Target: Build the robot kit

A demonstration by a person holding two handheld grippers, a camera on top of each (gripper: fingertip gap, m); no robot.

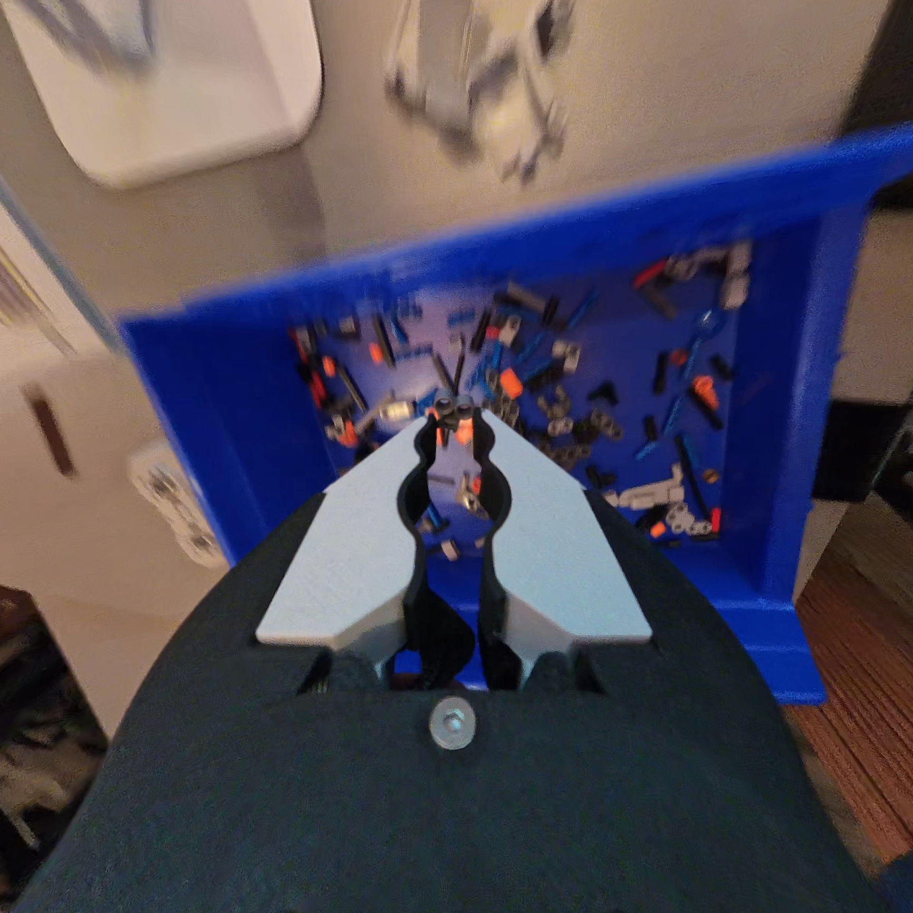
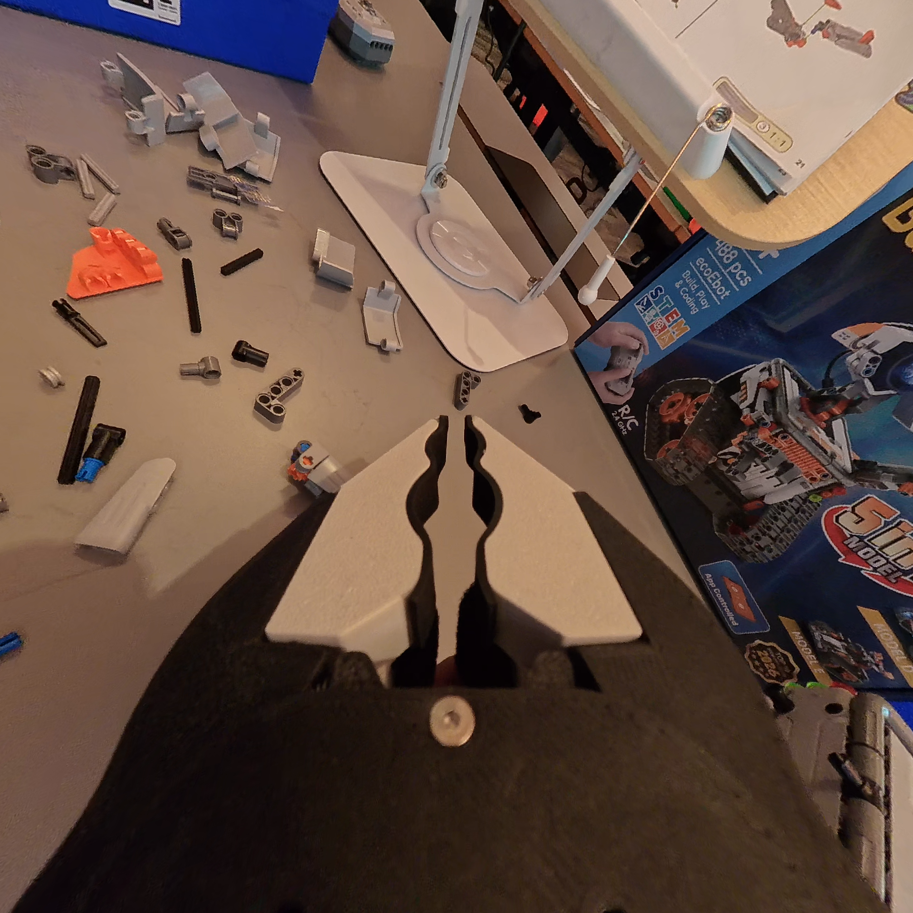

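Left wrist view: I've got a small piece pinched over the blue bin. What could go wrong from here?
1. The left hand-held gripper pinches the small grey connector only at its tips, so it could slip into the blue bin among the loose parts.
2. The view is motion-blurred, so the grip is hard to judge.
3. The right hand-held gripper, nearly shut and empty, could knock the dark grey beam.
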